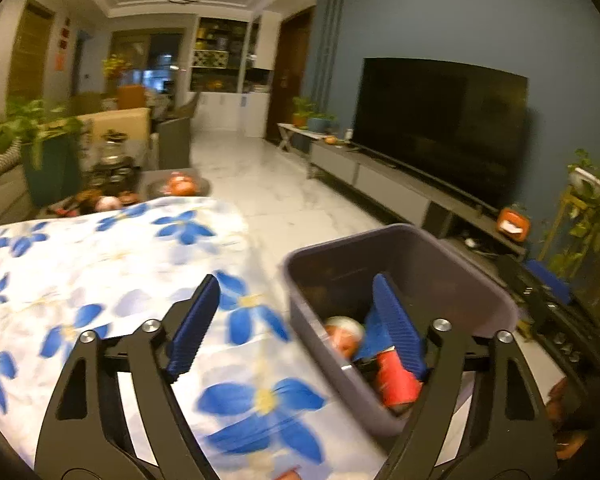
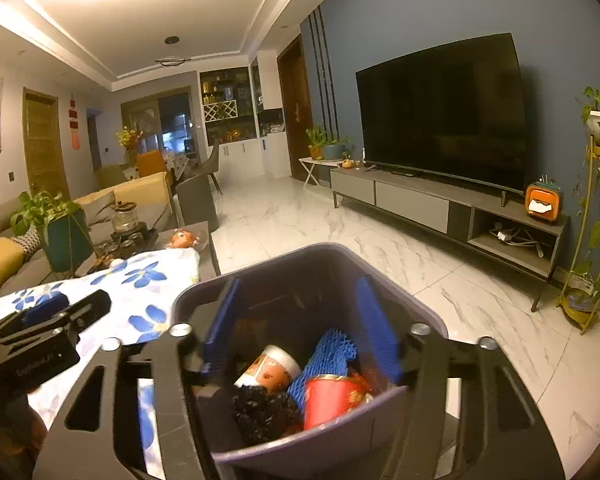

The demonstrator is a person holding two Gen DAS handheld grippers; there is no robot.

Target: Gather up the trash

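Note:
A dark purple trash bin stands on the floor against the right edge of the table with a blue-flowered cloth. Inside lie a red cup, a printed paper cup, blue foam netting and a crumpled black bag. My left gripper is open and empty, one finger over the cloth, the other over the bin. My right gripper hangs open and empty directly above the bin. The left gripper also shows at the right wrist view's left edge.
Beyond the cloth the table holds a fruit plate, a glass teapot set and a potted plant. A sofa lies left, white marble floor right, then a TV cabinet and plant stand.

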